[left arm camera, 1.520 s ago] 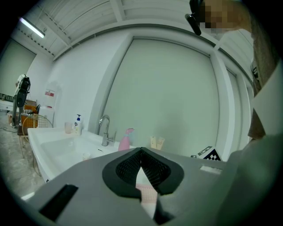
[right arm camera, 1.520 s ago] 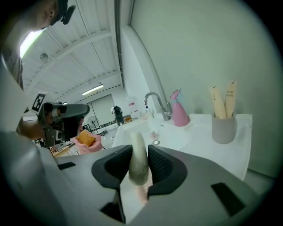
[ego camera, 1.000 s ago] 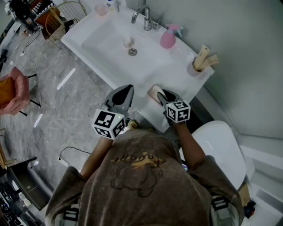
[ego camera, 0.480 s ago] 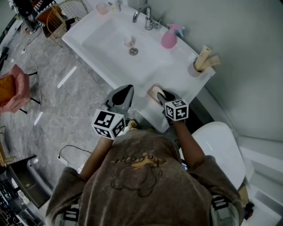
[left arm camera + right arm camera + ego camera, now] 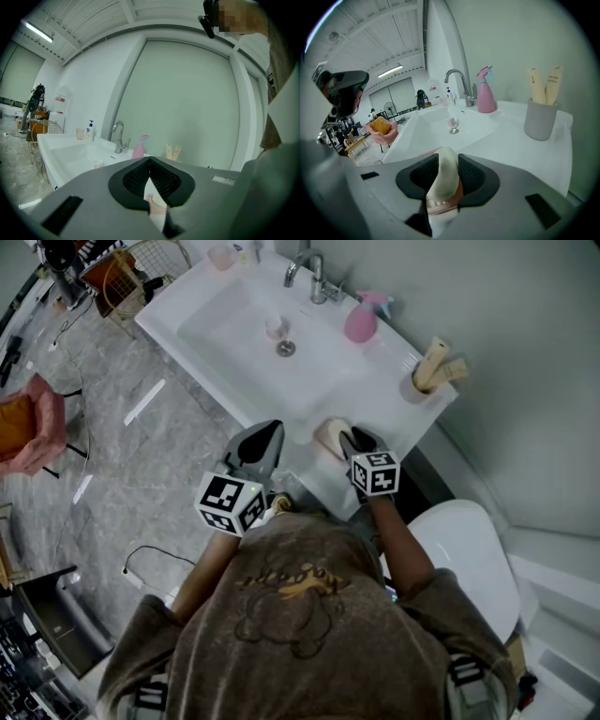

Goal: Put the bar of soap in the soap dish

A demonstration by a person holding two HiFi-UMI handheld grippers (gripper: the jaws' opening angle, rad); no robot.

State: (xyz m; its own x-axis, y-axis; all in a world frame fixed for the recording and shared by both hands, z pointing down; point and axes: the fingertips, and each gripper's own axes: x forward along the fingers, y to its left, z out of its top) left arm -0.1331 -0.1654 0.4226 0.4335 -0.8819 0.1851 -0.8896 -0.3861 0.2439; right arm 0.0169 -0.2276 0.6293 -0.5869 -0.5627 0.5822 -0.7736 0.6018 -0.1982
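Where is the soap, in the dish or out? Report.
In, it seems: the soap stands on edge in the pink dish, between the jaws of the right gripper, which have just been opening.

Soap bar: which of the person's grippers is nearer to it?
Right. The right gripper has the soap bar between its jaws, which have just been opening; the left gripper hangs apart, off the soap's left.
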